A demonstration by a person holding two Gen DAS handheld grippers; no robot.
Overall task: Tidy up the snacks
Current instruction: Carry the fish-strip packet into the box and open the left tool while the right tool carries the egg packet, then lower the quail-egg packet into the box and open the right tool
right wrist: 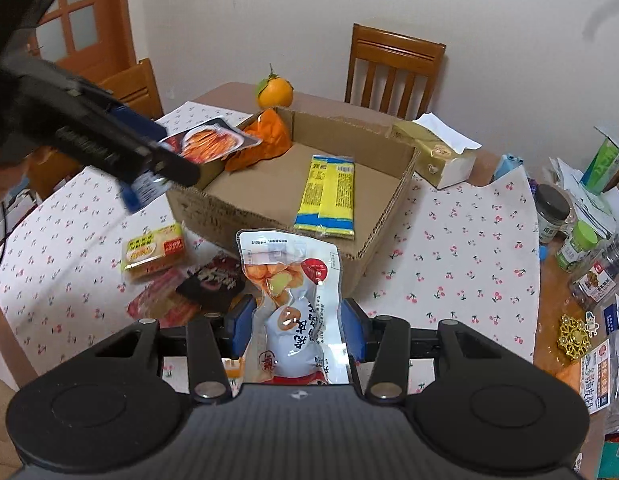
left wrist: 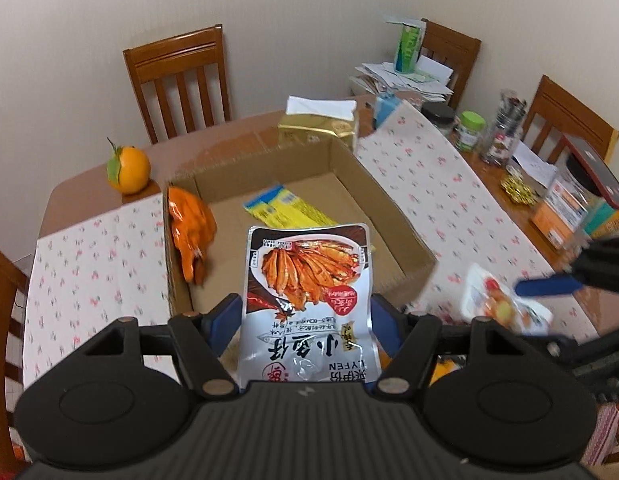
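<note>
Two snack packets in transit, one per gripper, bound for the cardboard box.

Nearest: left gripper [left wrist: 307,312] pinching a silver fish-snack pouch [left wrist: 309,280] by its lower end, held over the near wall of the box [left wrist: 393,200]; right gripper [right wrist: 295,326] clamped on a pale pouch [right wrist: 293,280] printed with round orange pieces, short of the box front. Beside it on the surface's cherry-print cloth [right wrist: 449,248], loose packets wait: a yellow one [right wrist: 153,252], a dark one [right wrist: 213,280]. Further in, the box holds yellow sachets [right wrist: 329,196] and an orange bag [right wrist: 265,140]; an orange fruit [right wrist: 274,92] stands beyond. Step judged: carrying to the box. Next calls for lowering each pouch inside and parting the fingers.
</note>
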